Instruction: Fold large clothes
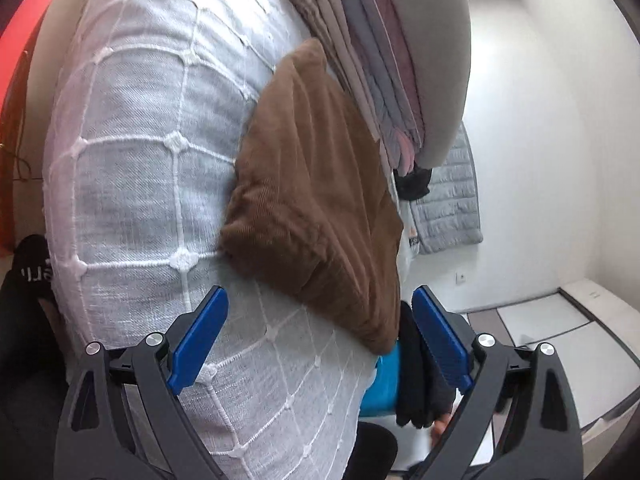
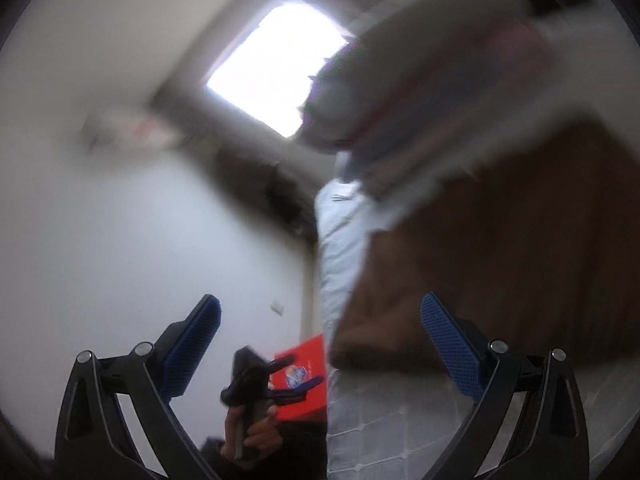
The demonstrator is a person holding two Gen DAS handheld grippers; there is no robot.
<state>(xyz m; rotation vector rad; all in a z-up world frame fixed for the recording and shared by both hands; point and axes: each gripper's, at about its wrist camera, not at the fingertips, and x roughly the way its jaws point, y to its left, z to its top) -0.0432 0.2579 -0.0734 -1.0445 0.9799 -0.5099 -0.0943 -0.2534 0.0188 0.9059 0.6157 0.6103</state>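
Folded brown corduroy blurs in the right view; both grippers' jaws gape wide, holding nothing.

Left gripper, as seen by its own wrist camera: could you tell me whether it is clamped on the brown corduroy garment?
No, the left gripper is wide open, and the brown corduroy garment lies beyond its fingers.

Bare white bedspread fills the frame's left; the brown corduroy garment and folded clothes stack block centre and upper right.
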